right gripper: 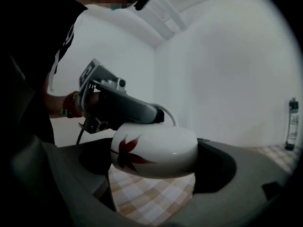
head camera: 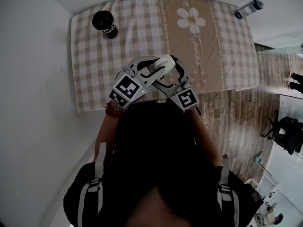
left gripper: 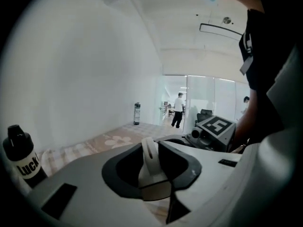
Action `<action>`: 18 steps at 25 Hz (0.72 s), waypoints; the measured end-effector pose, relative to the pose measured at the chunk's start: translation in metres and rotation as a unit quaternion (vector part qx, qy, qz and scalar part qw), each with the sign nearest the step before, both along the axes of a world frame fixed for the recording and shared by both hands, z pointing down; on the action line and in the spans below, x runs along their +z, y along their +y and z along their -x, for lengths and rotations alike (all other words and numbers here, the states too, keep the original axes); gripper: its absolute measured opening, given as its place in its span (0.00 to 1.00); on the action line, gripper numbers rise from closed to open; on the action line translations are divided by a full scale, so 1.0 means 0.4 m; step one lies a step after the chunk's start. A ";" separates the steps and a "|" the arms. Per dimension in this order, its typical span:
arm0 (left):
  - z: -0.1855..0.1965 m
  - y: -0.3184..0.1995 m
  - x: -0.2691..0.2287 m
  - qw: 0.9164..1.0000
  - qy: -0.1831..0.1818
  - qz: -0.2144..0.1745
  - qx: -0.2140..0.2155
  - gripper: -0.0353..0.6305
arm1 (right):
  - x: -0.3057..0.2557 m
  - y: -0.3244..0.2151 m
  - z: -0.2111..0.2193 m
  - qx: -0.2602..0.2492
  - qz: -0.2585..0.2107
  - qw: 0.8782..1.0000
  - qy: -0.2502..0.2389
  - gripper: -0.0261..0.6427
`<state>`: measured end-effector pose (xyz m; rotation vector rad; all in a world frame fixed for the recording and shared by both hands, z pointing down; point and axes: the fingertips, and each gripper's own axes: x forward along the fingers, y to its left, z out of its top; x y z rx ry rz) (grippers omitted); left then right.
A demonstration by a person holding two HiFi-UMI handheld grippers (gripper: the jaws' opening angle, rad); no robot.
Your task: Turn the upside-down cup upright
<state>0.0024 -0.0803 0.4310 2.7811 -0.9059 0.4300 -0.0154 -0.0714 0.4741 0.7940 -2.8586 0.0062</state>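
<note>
A white cup (right gripper: 156, 148) with a red leaf lies on its side in the air above the checked tablecloth (right gripper: 151, 193). My right gripper (right gripper: 156, 163) is shut on its body, one jaw at each end. In the head view the cup (head camera: 163, 60) sits between both grippers over the table's near edge. The left gripper (left gripper: 154, 174) reaches in from the other side. The cup's handle (left gripper: 149, 152) stands between its jaws with dark gaps on both sides, so they look open around it. From the right gripper view, a left finger (right gripper: 128, 109) lies over the handle (right gripper: 171, 117).
A black bottle (head camera: 105, 22) stands at the table's far left corner, a clear bottle (head camera: 248, 8) by the far right one. A white wall runs along the left. Wooden floor and an office chair (head camera: 289, 131) lie to the right. A person (left gripper: 179, 110) walks far behind.
</note>
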 end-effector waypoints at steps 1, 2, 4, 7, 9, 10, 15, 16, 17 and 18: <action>0.000 -0.003 0.003 1.000 -0.002 0.002 -0.007 0.19 | 0.003 -0.001 0.001 0.000 -0.007 1.000 0.010 0.80; 0.001 -0.006 0.006 1.000 -0.002 0.007 -0.012 0.18 | 0.007 -0.003 0.000 0.002 -0.013 1.000 0.019 0.80; 0.002 -0.009 0.008 1.000 0.003 0.014 -0.021 0.16 | 0.012 -0.009 0.000 0.010 -0.021 0.999 0.029 0.81; 0.002 -0.010 0.001 0.999 0.009 0.003 -0.032 0.14 | 0.015 -0.017 0.004 0.018 -0.032 0.999 0.035 0.82; -0.001 -0.011 -0.006 0.999 -0.005 -0.022 -0.038 0.13 | 0.011 -0.020 0.004 0.013 -0.039 0.999 0.030 0.81; 0.000 -0.012 -0.011 0.998 -0.015 -0.037 -0.040 0.13 | 0.008 -0.020 0.000 0.010 -0.034 0.999 0.019 0.80; 0.042 -0.010 -0.056 0.997 0.036 -0.055 -0.035 0.13 | -0.003 -0.013 -0.071 -0.008 0.129 0.979 -0.157 0.79; 0.051 -0.007 -0.066 0.996 0.059 -0.051 -0.031 0.13 | -0.015 -0.013 -0.085 -0.021 0.166 0.963 -0.213 0.79; 0.059 -0.004 -0.071 0.995 0.082 -0.045 -0.028 0.13 | -0.033 -0.013 -0.094 -0.038 0.199 0.942 -0.269 0.79; 0.065 0.000 -0.074 0.994 0.103 -0.037 -0.025 0.13 | -0.053 -0.013 -0.097 -0.055 0.225 0.919 -0.320 0.78</action>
